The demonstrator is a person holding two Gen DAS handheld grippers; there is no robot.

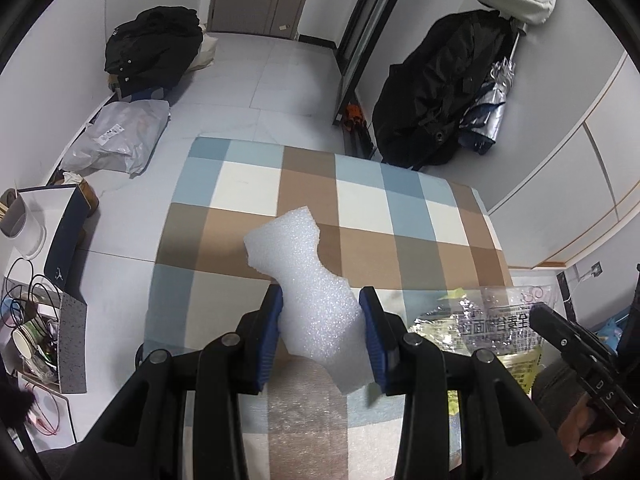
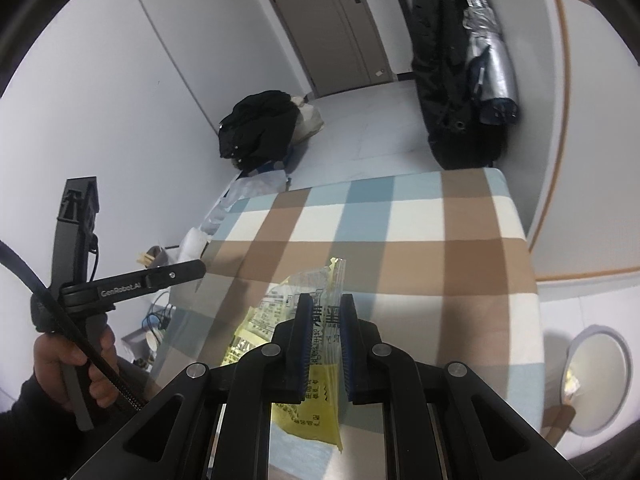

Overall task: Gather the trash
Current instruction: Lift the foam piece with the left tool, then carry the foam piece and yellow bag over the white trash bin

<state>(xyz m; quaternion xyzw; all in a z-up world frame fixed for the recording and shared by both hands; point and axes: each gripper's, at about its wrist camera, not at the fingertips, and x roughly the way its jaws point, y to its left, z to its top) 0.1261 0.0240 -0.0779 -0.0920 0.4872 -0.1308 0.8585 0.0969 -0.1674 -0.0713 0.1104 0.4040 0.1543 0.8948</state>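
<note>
White foam chunk [image 1: 308, 280] is clamped between the blue pads of the left gripper [image 1: 322, 320]. It sits lower centre of the left wrist view and sticks up past the fingertips over the checked blanket [image 1: 360, 208]. The foam has an irregular, waisted shape, and the pads press on its narrow part.

Right gripper [image 2: 326, 320] is clenched on a clear and yellow plastic bag [image 2: 304, 304] with printed text, at lower centre of the right wrist view. The jaws are nearly together with the film pinched between them. The bag's top corner pokes up above the fingertips and its yellow part hangs below the pads.

In the left wrist view the same bag [image 1: 492, 328] shows at lower right, just beside the foam, with the right gripper's body at the frame edge. In the right wrist view the left gripper's arm and the hand [image 2: 76, 364] holding it are at lower left.

The blanket, in brown, blue and white squares, fills mid frame in both views. A round grey bin [image 2: 600, 380] sits at the lower right edge of the right wrist view, beside the blanket. A black jacket pile [image 1: 152, 48] lies upper left on the floor. A hanging black coat [image 1: 436, 88] is upper right.
</note>
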